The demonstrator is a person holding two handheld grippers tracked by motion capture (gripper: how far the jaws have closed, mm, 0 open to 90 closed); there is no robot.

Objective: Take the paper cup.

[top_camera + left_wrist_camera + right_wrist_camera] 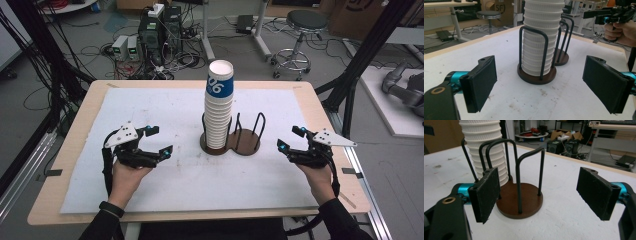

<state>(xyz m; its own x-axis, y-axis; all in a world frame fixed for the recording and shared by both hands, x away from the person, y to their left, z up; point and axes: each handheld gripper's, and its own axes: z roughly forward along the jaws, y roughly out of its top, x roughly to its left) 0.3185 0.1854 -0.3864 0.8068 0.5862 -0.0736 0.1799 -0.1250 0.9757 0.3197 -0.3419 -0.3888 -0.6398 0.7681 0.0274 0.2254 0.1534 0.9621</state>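
Paper cups [218,107], white and ribbed at the rims, stand nested in one tall upright stack near the middle of the desk [75,150], a little toward its far edge; the topmost cup carries a blue band with white figures. The stack sits inside the left half of a double cup holder [245,142], a dark brown base of two joined discs with black wire hoops rising from each. The right disc [524,200] holds no cups. A white mat [165,175] covers most of the desk top.

The left gripper [156,141] hovers over the mat toward the desk's left edge, jaws spread wide with nothing between them, aimed at the stack [541,42]. The right gripper [291,139] hovers toward the right edge, jaws likewise apart and holding nothing, pointed at the bare disc. Both grippers are well apart from the holder.
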